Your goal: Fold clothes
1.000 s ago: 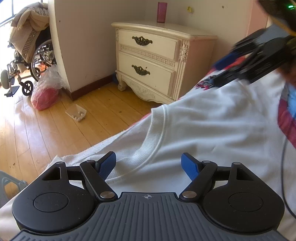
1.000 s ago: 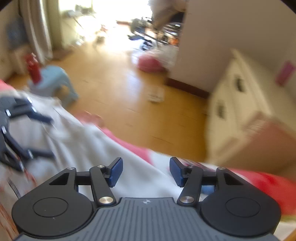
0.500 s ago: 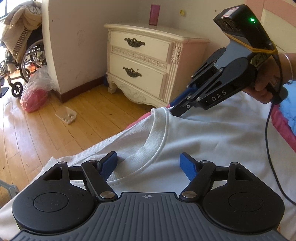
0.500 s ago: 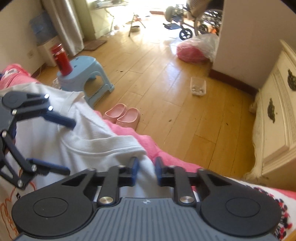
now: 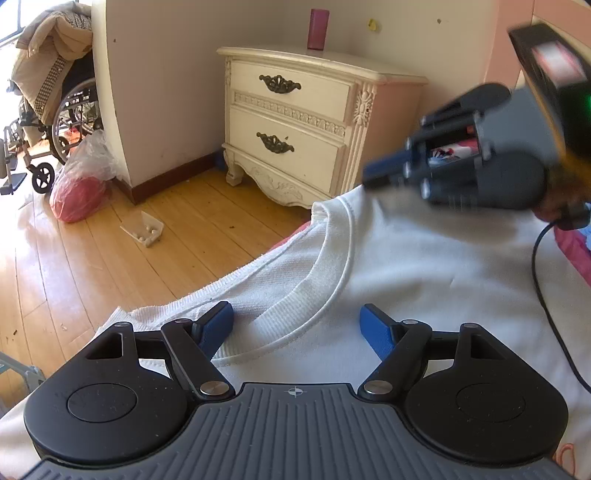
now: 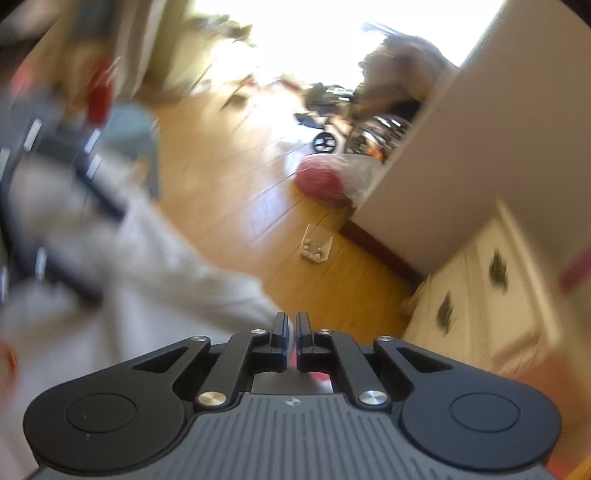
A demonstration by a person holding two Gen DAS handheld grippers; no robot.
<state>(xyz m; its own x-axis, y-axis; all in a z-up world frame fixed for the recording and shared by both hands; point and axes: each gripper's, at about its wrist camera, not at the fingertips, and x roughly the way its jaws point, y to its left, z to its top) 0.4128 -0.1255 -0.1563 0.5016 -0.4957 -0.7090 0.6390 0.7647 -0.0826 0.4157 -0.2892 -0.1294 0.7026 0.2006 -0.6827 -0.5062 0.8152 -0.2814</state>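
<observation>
A white shirt [image 5: 424, 266] lies spread on the bed, its ribbed collar [image 5: 332, 258] facing me. My left gripper [image 5: 295, 314] hovers open just over the collar, blue fingertips on either side of it and nothing pinched. My right gripper [image 5: 373, 173], blurred in the left wrist view, reaches the shirt's far shoulder corner. In the right wrist view the right gripper [image 6: 291, 321] has its jaws closing tight, with the edge of the white shirt [image 6: 147, 302] pinched at their tips. The left gripper [image 6: 88, 236] shows blurred at that view's left.
A cream nightstand [image 5: 295, 122] with a red cup [image 5: 318, 28] stands past the bed. On the wooden floor are a plastic bag [image 5: 79, 184], a small clear tray [image 5: 144, 230], a wheelchair [image 5: 55, 122] and a blue stool [image 6: 136, 147]. Pink bedding [image 5: 576, 254] borders the shirt.
The right gripper's jaws went from wide apart to shut at the shirt's shoulder corner, and it swung and rolled, blurring its view. The left gripper stayed over the collar.
</observation>
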